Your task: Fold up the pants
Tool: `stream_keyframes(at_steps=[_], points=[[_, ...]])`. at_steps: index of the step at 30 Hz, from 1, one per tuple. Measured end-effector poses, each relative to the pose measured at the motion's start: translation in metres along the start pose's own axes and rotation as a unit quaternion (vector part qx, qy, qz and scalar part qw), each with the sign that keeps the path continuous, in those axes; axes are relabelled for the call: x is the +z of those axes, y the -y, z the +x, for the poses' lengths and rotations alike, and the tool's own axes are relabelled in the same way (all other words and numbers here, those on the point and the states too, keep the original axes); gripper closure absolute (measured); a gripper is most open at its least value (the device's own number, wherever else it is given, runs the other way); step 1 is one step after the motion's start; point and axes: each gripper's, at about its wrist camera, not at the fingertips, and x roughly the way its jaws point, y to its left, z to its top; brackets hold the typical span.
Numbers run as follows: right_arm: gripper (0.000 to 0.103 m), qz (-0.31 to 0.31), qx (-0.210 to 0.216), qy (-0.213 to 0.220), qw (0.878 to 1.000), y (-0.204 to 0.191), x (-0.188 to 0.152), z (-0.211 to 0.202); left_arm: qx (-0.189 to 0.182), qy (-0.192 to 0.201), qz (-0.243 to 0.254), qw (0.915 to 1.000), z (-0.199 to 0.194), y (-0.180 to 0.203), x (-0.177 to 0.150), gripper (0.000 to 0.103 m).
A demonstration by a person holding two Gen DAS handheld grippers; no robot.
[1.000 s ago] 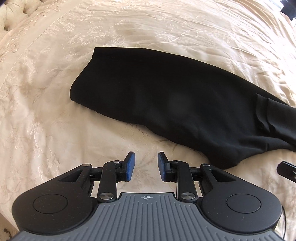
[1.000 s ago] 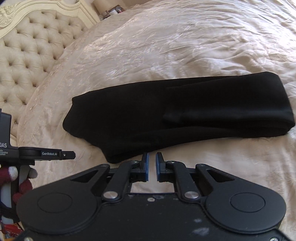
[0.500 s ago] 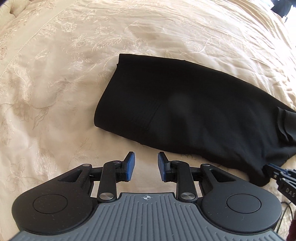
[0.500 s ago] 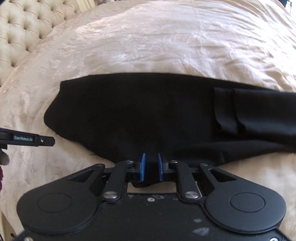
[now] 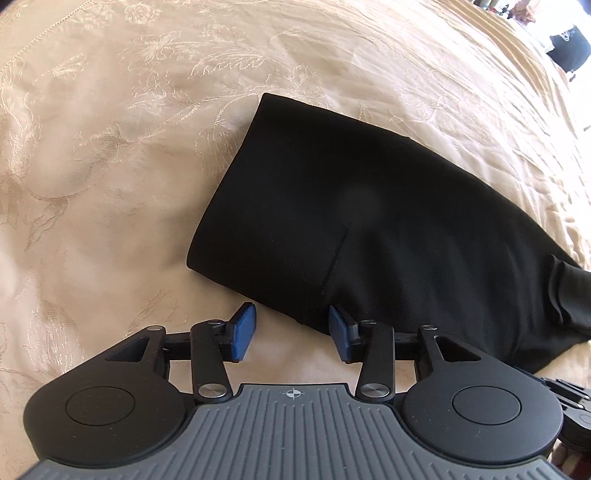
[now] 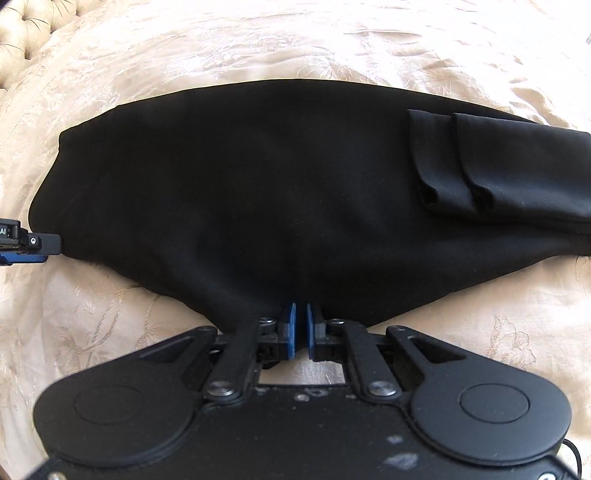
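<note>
The black pants (image 5: 369, 229) lie folded lengthwise on the cream bedspread; they also fill the right wrist view (image 6: 295, 192), with the leg ends doubled back on top at the right (image 6: 454, 162). My left gripper (image 5: 291, 334) is open at the near edge of the waist end, the cloth edge lying between its blue pads. My right gripper (image 6: 300, 332) has its blue pads nearly together at the pants' near edge, over the crotch bulge; whether cloth is pinched between them is not visible. The left gripper's tip shows in the right wrist view (image 6: 33, 243).
The cream embroidered bedspread (image 5: 110, 166) surrounds the pants on all sides. A tufted headboard (image 6: 33, 22) is at the far left in the right wrist view. Dark objects (image 5: 569, 48) stand beyond the bed's far right edge.
Both grippers have moved down and forward to the pants' near edge. The left gripper's jaws have opened wider. The right gripper's narrow gap looks unchanged.
</note>
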Motion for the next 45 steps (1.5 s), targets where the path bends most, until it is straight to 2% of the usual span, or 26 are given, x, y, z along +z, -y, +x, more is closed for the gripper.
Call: stream_keyframes(at_steps=[2, 4, 7, 10, 14, 16, 18, 23, 24, 25, 26, 28, 29, 30, 31, 36, 38, 39, 45], points=[[0.096, 0.0, -0.003, -0.002, 1.0, -0.001, 0.001, 0.0, 0.003, -0.003, 0.001, 1.0, 0.005, -0.001, -0.001, 0.052], [0.096, 0.003, -0.003, -0.002, 1.0, -0.001, 0.001, 0.001, 0.001, -0.008, 0.001, 1.0, 0.01, -0.003, -0.002, 0.041], [0.096, 0.007, -0.005, -0.005, 1.0, -0.005, 0.009, 0.007, -0.016, -0.009, -0.016, 0.9997, 0.016, -0.01, -0.005, 0.035], [0.096, 0.006, -0.007, -0.009, 1.0, -0.006, 0.011, 0.009, -0.044, 0.0, -0.046, 0.998, 0.019, -0.018, -0.006, 0.026], [0.096, -0.001, -0.009, -0.013, 1.0, -0.01, 0.013, 0.011, -0.064, 0.03, -0.08, 0.9943, 0.02, -0.028, -0.002, 0.022], [0.095, -0.005, -0.01, -0.015, 1.0, -0.012, 0.014, 0.012, -0.082, 0.033, -0.107, 0.9904, 0.026, -0.033, 0.006, 0.01], [0.095, -0.008, -0.01, -0.018, 1.0, -0.014, 0.015, 0.012, -0.096, 0.039, -0.124, 0.9868, 0.029, -0.034, 0.008, 0.003], [0.095, -0.006, -0.006, -0.022, 1.0, -0.015, 0.017, 0.014, -0.084, 0.059, -0.143, 0.9843, 0.028, -0.031, 0.002, 0.002], [0.095, -0.005, -0.005, -0.022, 1.0, -0.014, 0.018, 0.015, -0.077, 0.061, -0.146, 0.9844, 0.025, -0.031, 0.0, 0.006], [0.095, -0.004, -0.004, -0.022, 1.0, -0.013, 0.018, 0.015, -0.061, 0.062, -0.15, 0.9848, 0.02, -0.031, -0.004, 0.019], [0.095, -0.003, -0.003, -0.021, 1.0, -0.013, 0.018, 0.015, -0.049, 0.063, -0.154, 0.9848, 0.017, -0.03, -0.006, 0.025], [0.095, -0.003, 0.0, -0.02, 1.0, -0.009, 0.019, 0.012, -0.047, 0.07, -0.164, 0.983, 0.006, -0.036, -0.007, 0.054], [0.095, -0.003, 0.002, -0.02, 1.0, -0.008, 0.019, 0.012, -0.057, 0.071, -0.17, 0.9813, 0.003, -0.039, -0.008, 0.059], [0.095, -0.002, 0.003, -0.021, 1.0, -0.007, 0.019, 0.012, -0.079, 0.071, -0.178, 0.9783, -0.002, -0.044, -0.008, 0.071], [0.095, -0.002, 0.005, -0.021, 1.0, -0.006, 0.019, 0.012, -0.093, 0.072, -0.184, 0.976, -0.005, -0.042, -0.004, 0.076], [0.096, -0.006, 0.011, -0.018, 1.0, -0.002, 0.017, 0.013, -0.062, 0.109, -0.12, 0.9848, -0.041, -0.01, 0.004, 0.08], [0.096, -0.007, 0.015, -0.016, 1.0, -0.001, 0.015, 0.013, -0.064, 0.134, -0.108, 0.983, -0.06, 0.004, 0.008, 0.083], [0.096, -0.008, 0.017, -0.015, 1.0, 0.0, 0.014, 0.013, -0.07, 0.146, -0.099, 0.9818, -0.069, 0.011, 0.01, 0.09], [0.099, -0.017, 0.026, 0.002, 1.0, 0.004, 0.002, 0.013, -0.095, 0.196, -0.042, 0.975, -0.11, 0.076, 0.013, 0.091]])
